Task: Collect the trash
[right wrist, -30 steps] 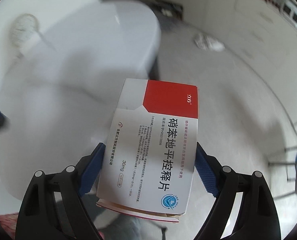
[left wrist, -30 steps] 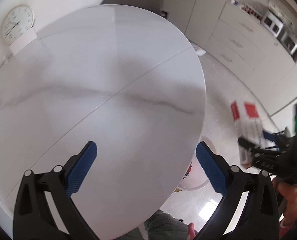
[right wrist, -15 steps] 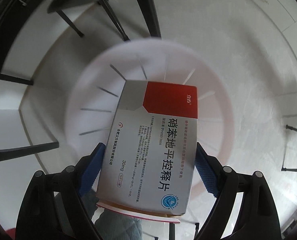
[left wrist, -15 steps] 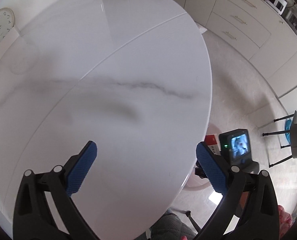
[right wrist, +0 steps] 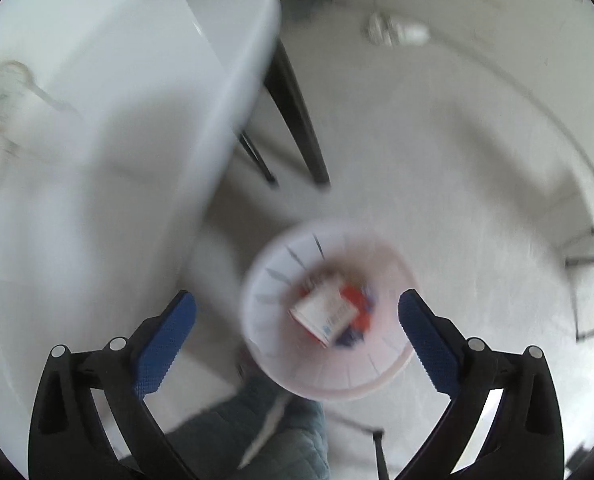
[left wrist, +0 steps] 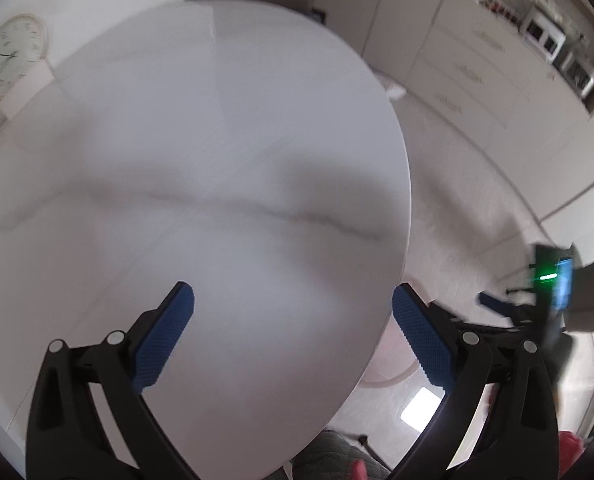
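Observation:
A white and red medicine box (right wrist: 324,312) lies inside the round white bin (right wrist: 265,344) on the floor, on top of other red and blue rubbish. My right gripper (right wrist: 297,298) hangs high above the bin; its jaws are opening and nothing is between them. In the left wrist view the right gripper (left wrist: 497,304) is a blur beside the table's edge, and part of the bin (left wrist: 393,368) shows under that edge. My left gripper (left wrist: 293,296) stands open over the bare white marble table (left wrist: 217,160), holding nothing.
Black table legs (right wrist: 297,128) stand just behind the bin. A person's grey-green trouser leg (right wrist: 257,432) is close to it. A clock (left wrist: 13,56) leans at the table's far left. Drawers (left wrist: 473,76) line the far wall; a crumpled white thing (right wrist: 397,32) lies on the floor.
The right gripper has let go of the medicine box, which now lies in the bin. The gripper has pulled up and away from the bin. The left gripper's view swung and came back.

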Available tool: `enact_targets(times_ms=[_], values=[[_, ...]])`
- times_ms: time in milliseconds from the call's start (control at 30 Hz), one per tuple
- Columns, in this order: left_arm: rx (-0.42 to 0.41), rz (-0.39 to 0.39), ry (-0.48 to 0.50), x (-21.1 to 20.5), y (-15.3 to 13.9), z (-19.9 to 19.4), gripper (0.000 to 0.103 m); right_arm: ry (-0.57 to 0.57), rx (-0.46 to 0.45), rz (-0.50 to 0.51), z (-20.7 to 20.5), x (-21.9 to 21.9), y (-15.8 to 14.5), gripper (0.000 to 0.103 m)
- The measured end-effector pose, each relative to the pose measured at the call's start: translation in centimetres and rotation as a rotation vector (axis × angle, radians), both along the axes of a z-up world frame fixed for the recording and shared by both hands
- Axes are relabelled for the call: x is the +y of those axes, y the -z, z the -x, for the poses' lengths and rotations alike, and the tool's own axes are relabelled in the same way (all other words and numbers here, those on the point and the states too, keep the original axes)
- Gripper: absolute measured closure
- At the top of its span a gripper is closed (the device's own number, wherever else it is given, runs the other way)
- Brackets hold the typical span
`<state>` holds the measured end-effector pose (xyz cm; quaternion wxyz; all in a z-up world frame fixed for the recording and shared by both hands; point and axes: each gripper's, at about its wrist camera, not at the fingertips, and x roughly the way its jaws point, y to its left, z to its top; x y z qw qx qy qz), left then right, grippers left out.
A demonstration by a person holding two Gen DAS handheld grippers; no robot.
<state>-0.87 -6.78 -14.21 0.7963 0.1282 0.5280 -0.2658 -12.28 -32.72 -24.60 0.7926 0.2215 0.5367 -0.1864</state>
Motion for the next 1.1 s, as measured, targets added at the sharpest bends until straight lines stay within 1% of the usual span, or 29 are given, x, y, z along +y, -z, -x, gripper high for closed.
enact_targets(times_ms=[67, 167, 200, 233, 300, 333, 400, 500, 600, 733, 800, 967, 1100], values=[[-0.043, 0.011, -0.026, 1.6, -2.1, 0.0, 0.008, -0.064, -0.069, 0.032, -1.6, 1.9, -5.0, 0.003], [-0.145, 0.018, -0.084, 5.5, -6.4, 0.2, 0.008, -0.177, -0.148, 0.109, -4.6, 5.9, -11.2, 0.003], [-0.193, 0.021, -0.121, 7.2, -8.2, 0.4, 0.008, -0.214, -0.180, 0.125, -5.7, 7.4, -13.1, 0.003], [-0.223, 0.023, -0.147, 8.2, -9.2, 0.4, 0.008, -0.240, -0.203, 0.125, -6.4, 8.7, -14.3, 0.003], [-0.297, 0.028, -0.228, 11.7, -12.2, 0.6, 0.008, -0.294, -0.254, 0.116, -8.2, 10.7, -16.7, 0.003], [-0.323, 0.028, -0.260, 12.9, -13.2, 0.6, 0.008, -0.329, -0.297, 0.119, -9.2, 12.4, -18.3, 0.003], [-0.378, 0.017, -0.346, 16.0, -15.6, 0.8, 0.008, -0.384, -0.340, 0.153, -10.7, 14.9, -20.9, 0.003], [-0.411, 0.011, -0.445, 19.1, -17.9, 0.7, 0.008, -0.454, -0.401, 0.180, -12.0, 17.8, -24.1, 0.003], [-0.428, 0.024, -0.524, 21.2, -18.9, 1.1, 0.008, -0.498, -0.439, 0.186, -12.5, 20.3, -26.0, 0.003], [-0.445, 0.031, -0.561, 22.4, -19.9, 2.3, 0.008, -0.534, -0.467, 0.194, -12.4, 22.4, -27.4, 0.003], [-0.452, 0.033, -0.575, 22.3, -20.4, 2.0, 0.008, -0.550, -0.475, 0.201, -12.5, 23.0, -28.2, 0.003], [-0.438, 0.022, -0.593, 22.5, -20.2, 1.7, 0.008, -0.556, -0.478, 0.216, -11.8, 23.6, -28.4, 0.003], [-0.428, 0.018, -0.602, 22.8, -19.8, 1.6, 0.008, -0.549, -0.462, 0.209, -11.7, 23.5, -27.9, 0.003]])
